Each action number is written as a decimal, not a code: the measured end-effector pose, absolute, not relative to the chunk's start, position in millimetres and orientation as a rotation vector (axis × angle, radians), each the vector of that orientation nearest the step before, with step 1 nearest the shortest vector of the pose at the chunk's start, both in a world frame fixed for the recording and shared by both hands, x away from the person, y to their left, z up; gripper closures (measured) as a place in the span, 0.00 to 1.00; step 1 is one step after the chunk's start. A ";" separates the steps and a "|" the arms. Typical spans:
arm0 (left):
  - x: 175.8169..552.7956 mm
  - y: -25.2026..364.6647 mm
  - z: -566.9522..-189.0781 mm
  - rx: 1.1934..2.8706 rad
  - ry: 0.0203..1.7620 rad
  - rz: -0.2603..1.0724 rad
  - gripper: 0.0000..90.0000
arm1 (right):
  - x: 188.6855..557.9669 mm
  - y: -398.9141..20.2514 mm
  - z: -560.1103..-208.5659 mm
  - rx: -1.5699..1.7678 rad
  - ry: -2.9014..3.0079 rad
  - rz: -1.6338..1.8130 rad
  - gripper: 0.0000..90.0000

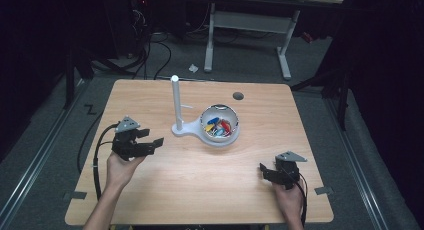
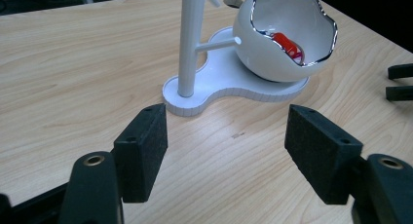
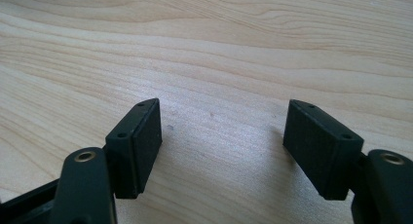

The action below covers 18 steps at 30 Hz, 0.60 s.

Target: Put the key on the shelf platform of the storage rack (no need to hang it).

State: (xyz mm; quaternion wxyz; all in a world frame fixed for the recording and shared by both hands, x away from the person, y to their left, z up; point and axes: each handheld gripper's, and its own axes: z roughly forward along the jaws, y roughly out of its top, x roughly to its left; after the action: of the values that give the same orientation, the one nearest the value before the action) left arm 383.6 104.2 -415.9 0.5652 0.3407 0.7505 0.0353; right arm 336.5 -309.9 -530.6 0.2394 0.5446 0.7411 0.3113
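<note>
The left claw (image 1: 152, 138) stands apart, empty, near the bench's left edge, facing the white stand (image 1: 177, 106) and bowl (image 1: 220, 125) at bench centre. The right claw (image 1: 263, 171), apart, sits near the front right corner. The high view reveals coloured pieces (image 1: 218, 126) inside the bowl.

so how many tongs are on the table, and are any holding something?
2. Left tongs near the white stand, right tongs near the front right edge. Both open, nothing between them.
</note>
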 end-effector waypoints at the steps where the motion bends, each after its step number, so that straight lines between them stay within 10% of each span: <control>1: 382.3 104.9 -416.3 0.795 1.770 0.078 0.36 | 336.5 -309.9 -530.6 1.491 2.029 0.852 0.34; 18: 370.4 114.8 -435.2 0.757 1.807 0.053 0.36 | 336.5 -309.8 -530.6 1.491 2.029 0.852 0.34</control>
State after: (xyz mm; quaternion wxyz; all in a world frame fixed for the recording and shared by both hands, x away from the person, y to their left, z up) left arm 370.4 114.8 -435.2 0.5572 0.3210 0.7655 0.0223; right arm 336.5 -309.8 -530.6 0.2393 0.5446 0.7412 0.3112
